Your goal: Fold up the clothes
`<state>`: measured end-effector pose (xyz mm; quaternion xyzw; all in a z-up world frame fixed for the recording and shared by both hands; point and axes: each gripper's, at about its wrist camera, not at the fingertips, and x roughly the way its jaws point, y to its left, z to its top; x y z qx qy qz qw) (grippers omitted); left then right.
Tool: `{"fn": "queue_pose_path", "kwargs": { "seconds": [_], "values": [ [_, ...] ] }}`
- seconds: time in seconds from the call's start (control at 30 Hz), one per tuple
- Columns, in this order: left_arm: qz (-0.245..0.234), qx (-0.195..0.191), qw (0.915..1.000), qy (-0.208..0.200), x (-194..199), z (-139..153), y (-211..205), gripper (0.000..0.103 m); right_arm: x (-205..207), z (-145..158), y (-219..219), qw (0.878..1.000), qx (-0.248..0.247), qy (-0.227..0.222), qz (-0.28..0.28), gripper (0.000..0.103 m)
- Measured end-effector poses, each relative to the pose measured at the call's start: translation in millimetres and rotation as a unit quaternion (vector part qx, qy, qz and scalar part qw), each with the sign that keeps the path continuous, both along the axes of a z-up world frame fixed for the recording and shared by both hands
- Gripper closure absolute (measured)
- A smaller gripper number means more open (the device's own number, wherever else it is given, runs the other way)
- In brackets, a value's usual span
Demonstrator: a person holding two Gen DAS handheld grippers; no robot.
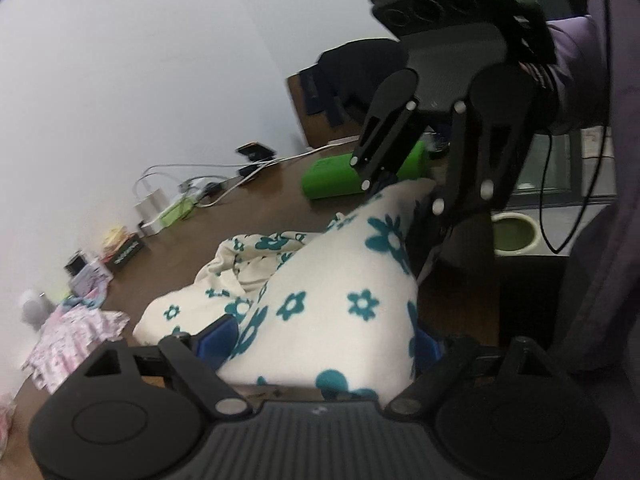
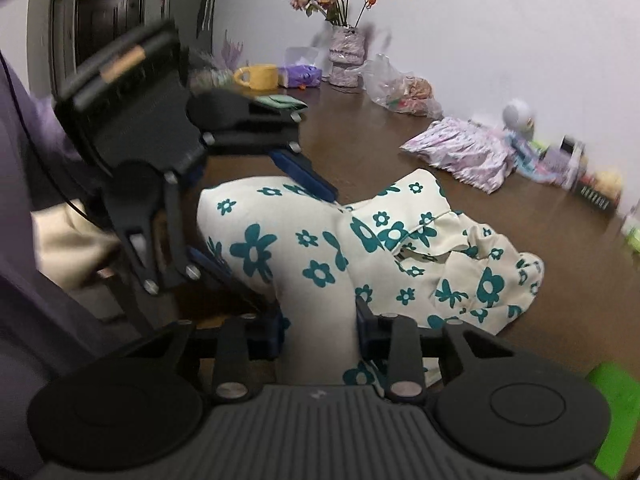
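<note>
A cream garment with teal flowers (image 1: 320, 300) lies bunched on the brown table (image 1: 256, 208). My left gripper (image 1: 324, 340) is shut on a thick fold of it, the blue pads (image 1: 218, 334) pressing either side. My right gripper (image 2: 320, 332) is shut on another fold of the same garment (image 2: 320, 248). Each gripper shows in the other's view: the right one (image 1: 404, 196) at the garment's far corner, the left one (image 2: 256, 224) at the garment's left end. The two held parts are lifted; the rest trails on the table.
A pink patterned garment (image 2: 460, 152) lies by the wall, also in the left wrist view (image 1: 72, 340). A green roll (image 1: 360, 172), chargers and cables (image 1: 168, 200), a yellow mug (image 2: 260, 76), a flower vase (image 2: 346, 56), a plastic bag (image 2: 404, 92) and small boxes (image 2: 596, 188) stand along the table.
</note>
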<state>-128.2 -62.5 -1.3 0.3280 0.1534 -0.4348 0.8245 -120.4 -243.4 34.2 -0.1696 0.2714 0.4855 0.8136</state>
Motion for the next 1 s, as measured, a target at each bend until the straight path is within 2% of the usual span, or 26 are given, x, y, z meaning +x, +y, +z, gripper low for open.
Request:
{"fn": "queue_pose_path", "kwargs": {
  "seconds": [0.07,0.2,0.27,0.3,0.33,0.37,0.4,0.43,0.5,0.63,0.77,0.8,0.87,0.9,0.93,1.0],
  "values": [
    [-0.016,0.010,0.9998,0.008,-1.3,-1.7,-1.9,0.017,2.1,5.7,-9.4,0.999,0.030,0.040,0.009,0.071],
    [-0.044,0.011,0.9979,0.046,-1.8,-2.3,-5.7,0.038,5.0,10.1,-19.9,0.995,0.046,0.089,0.026,0.069],
    [-0.046,0.003,0.9963,0.073,1.4,-0.9,-3.3,0.049,-1.6,11.0,-20.8,0.996,0.041,0.077,0.025,0.059],
    [-0.044,-0.005,0.9954,0.085,3.8,0.1,-0.4,0.053,-5.1,11.7,-21.9,0.996,0.043,0.069,0.023,0.050],
    [-0.042,-0.016,0.9941,0.099,6.5,1.1,2.9,0.055,-8.6,12.7,-23.7,0.997,0.047,0.061,0.024,0.033],
    [-0.040,-0.027,0.9924,0.114,9.5,2.2,6.3,0.057,-13.3,14.1,-25.5,0.997,0.053,0.048,0.028,0.022],
    [-0.036,-0.040,0.9898,0.132,13.8,3.4,9.7,0.058,-20.1,14.9,-27.8,0.997,0.057,0.032,0.033,0.007],
    [-0.033,-0.055,0.9859,0.155,18.9,5.0,13.7,0.059,-25.9,13.2,-28.5,0.998,0.054,0.011,0.038,0.003],
    [-0.028,-0.082,0.9759,0.200,27.9,9.3,20.3,0.062,-37.3,9.8,-29.9,0.997,0.048,-0.030,0.046,0.003],
    [-0.041,-0.124,0.9536,0.271,31.9,15.9,34.6,0.063,-39.1,-5.1,-26.6,0.997,0.023,-0.062,0.027,0.001],
    [-0.047,-0.157,0.9296,0.330,31.4,13.1,45.0,0.063,-35.0,-10.8,-24.1,0.997,0.032,-0.062,0.028,0.002],
    [-0.045,-0.165,0.9237,0.343,32.2,12.1,46.8,0.063,-32.8,-10.6,-23.2,0.997,0.043,-0.053,0.037,0.006],
    [-0.040,-0.180,0.9121,0.366,35.1,10.4,49.8,0.062,-25.0,-9.5,-22.7,0.996,0.068,-0.021,0.056,0.024],
    [-0.035,-0.186,0.9087,0.372,35.6,10.2,51.8,0.059,-19.4,-8.6,-23.1,0.995,0.081,0.002,0.066,0.038],
    [-0.028,-0.189,0.9078,0.373,35.3,10.7,54.2,0.057,-13.7,-7.7,-23.5,0.992,0.094,0.025,0.075,0.045],
    [-0.012,-0.205,0.9063,0.370,34.9,14.4,60.8,0.042,3.7,-7.3,-33.6,0.986,0.128,0.094,0.055,0.055]
  ]
}}
